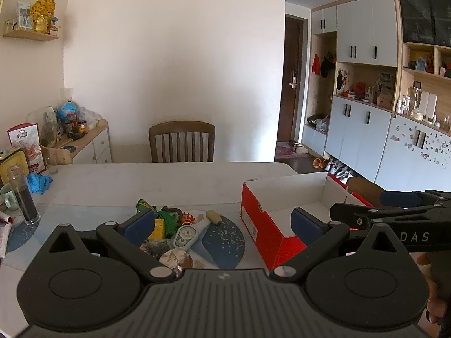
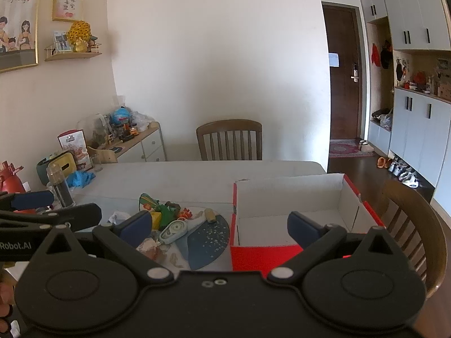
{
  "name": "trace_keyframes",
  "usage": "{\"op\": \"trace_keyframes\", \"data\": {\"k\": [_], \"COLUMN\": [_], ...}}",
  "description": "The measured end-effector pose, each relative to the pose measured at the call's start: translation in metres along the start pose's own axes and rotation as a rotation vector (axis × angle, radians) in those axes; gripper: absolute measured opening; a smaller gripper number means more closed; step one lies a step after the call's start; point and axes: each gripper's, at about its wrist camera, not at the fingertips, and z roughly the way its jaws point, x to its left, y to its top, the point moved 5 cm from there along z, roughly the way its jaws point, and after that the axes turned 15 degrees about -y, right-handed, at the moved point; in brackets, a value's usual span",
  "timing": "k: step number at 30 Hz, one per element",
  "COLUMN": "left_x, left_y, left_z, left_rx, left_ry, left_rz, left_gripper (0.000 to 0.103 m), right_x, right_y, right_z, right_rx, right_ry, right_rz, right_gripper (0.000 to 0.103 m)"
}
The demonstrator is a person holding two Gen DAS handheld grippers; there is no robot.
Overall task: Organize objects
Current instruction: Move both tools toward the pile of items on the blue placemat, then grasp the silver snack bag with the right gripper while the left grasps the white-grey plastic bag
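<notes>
a: both grippers are spread wide with nothing between the pads. your left gripper (image 1: 224, 224) hovers above the near edge of the table (image 1: 169, 180), and your right gripper (image 2: 220, 228) hangs beside it, closer to the red box (image 2: 296, 211).

b: so where's the stuff i'm meant to sort?

a: take the red box as your marker. it sits open, its white inside bare as far as i can see. just left of it, on a round blue mat (image 1: 225, 239), lies the pile: a pale green oval gadget (image 1: 184, 236) nearest the box, a small yellow piece (image 1: 213, 217) behind it, a green tassel (image 1: 169, 222), a yellow block (image 1: 158, 229) further left, and a foil-wrapped lump (image 1: 176, 257) at the near side. some of the pile is hidden behind your left finger pad (image 1: 139, 225).

b: which step is this, then?

a: by my reading, the very start: nothing looks placed in the box and neither tool holds anything. you're lined up to choose a first item.

b: and the next move?

a: i'd judge the green gadget the easiest pick, since it lies on top and clear on its box side. bring one gripper down over it, fingers straddling its narrow width, and close gently because the shell looks smooth and may slip. keep the other gripper out of the way, as the two tools sit close together.
</notes>
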Motion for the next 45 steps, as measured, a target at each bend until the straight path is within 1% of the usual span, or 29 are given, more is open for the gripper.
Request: {"op": "trace_keyframes", "data": {"k": [7,11,16,22,25,28,31,34,36,39,45], "left_x": [0.015,0.028,0.058,0.106,0.133,0.154,0.176,0.195,0.206,0.222,0.24], "left_y": [0.0,-0.001,0.0,0.0,-0.004,-0.015,-0.033,-0.047,-0.053,-0.062,-0.078], "left_z": [0.0,0.002,0.009,0.025,0.04,0.058,0.079,0.094,0.102,0.118,0.145], "left_rx": [0.003,0.012,0.029,0.049,0.076,0.115,0.171,0.206,0.219,0.259,0.333], "left_ry": [0.029,0.038,0.052,0.108,0.138,0.144,0.137,0.132,0.132,0.111,0.083], "left_rz": [-0.024,-0.037,-0.066,-0.064,-0.045,-0.038,-0.044,-0.039,-0.035,-0.04,-0.042], "left_gripper": [0.103,0.103,0.103,0.103,0.103,0.103,0.103,0.103,0.103,0.103,0.103], "right_x": [0.01,0.022,0.043,0.071,0.085,0.101,0.116,0.13,0.14,0.158,0.185], "right_y": [0.001,0.001,0.002,0.003,0.002,-0.005,-0.016,-0.023,-0.029,-0.041,-0.067], "right_z": [0.002,0.011,0.026,0.049,0.064,0.081,0.1,0.115,0.123,0.137,0.166], "right_rx": [-0.005,0.013,0.038,0.074,0.094,0.126,0.171,0.201,0.219,0.255,0.356], "right_ry": [0.019,0.027,0.03,0.044,0.053,0.067,0.066,0.075,0.1,0.129,0.145], "right_rz": [-0.009,-0.02,-0.046,-0.077,-0.103,-0.138,-0.175,-0.202,-0.222,-0.27,-0.342], "right_gripper": [0.102,0.102,0.102,0.102,0.102,0.102,0.102,0.102,0.102,0.102,0.101]}}
